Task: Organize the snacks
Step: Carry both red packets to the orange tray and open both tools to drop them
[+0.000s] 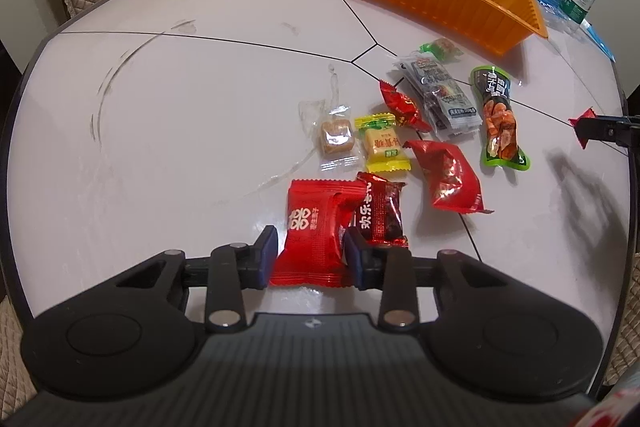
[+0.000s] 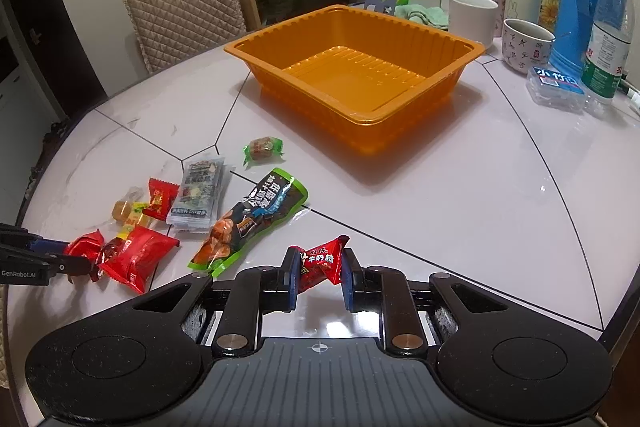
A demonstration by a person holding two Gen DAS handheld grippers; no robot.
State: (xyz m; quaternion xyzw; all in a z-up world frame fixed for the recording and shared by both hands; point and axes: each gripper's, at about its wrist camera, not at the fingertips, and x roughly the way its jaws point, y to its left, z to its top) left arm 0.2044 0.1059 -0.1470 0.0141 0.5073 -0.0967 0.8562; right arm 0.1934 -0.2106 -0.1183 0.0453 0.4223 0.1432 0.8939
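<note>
A: Where does each tool stand now, taken from the orange tray [image 2: 352,67]?

B: The left tool [image 1: 310,259] is far from the orange tray, at the near end of the snack pile. Its jaws are narrowed around a flat red packet [image 1: 314,235], and the pads seem to press its two sides. A dark red candy [image 1: 380,213] lies partly over that packet, beside one pad. The right tool [image 2: 319,277] is nearer to the tray and holds a red milk candy [image 2: 320,261] tightly between its closed jaws.

A: And the tray?

B: It is empty, on the counter [image 2: 460,195], beyond the pile. The other snacks lie between the left tool and the tray: a yellow candy [image 1: 382,143], a green nut pouch [image 1: 498,119], some grey sachets [image 1: 440,95].

A: How to do this step well?

B: I think the left tool should lift straight up and slowly, so the dark red candy slides off and is not dragged. The wrapper is slippery, so a firm grip is needed. The right tool can carry its candy over the tray rim and release it low inside.
</note>
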